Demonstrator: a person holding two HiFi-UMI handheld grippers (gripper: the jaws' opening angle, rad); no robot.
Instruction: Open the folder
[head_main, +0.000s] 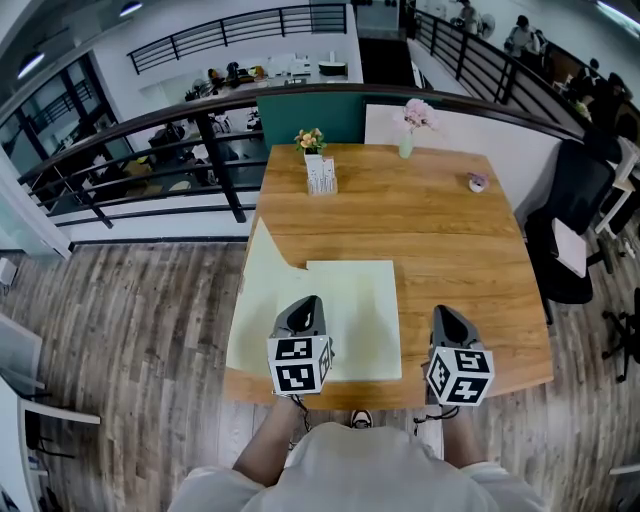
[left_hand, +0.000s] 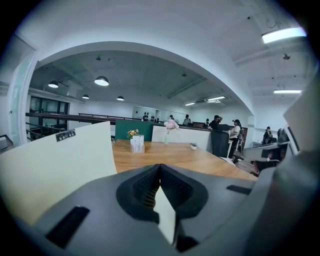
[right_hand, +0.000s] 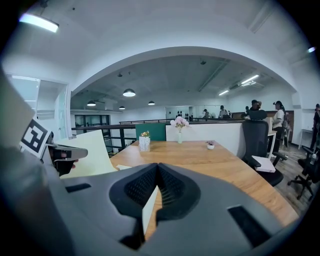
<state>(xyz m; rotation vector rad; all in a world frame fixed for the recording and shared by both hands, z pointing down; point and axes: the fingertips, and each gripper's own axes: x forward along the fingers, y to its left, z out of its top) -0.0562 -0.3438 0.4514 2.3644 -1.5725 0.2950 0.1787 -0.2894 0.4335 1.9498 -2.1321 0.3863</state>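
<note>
A pale cream folder (head_main: 355, 315) lies open on the near left of the wooden table (head_main: 450, 250). Its left cover (head_main: 255, 300) is swung out past the table's left edge, and in the left gripper view that cover (left_hand: 55, 165) stands tilted up on the left. My left gripper (head_main: 308, 302) hovers over the folder's inner page, jaws shut (left_hand: 160, 167), with only a pale sliver showing under the tips. To the folder's right, my right gripper (head_main: 441, 312) is over bare wood, its jaws also shut (right_hand: 158, 166) and holding nothing.
At the table's far side stand a card holder with a small flower pot (head_main: 320, 172), a vase of pink flowers (head_main: 408, 135) and a small pot (head_main: 477, 182). A black office chair (head_main: 575, 230) is on the right, and a railing (head_main: 200, 150) runs behind on the left.
</note>
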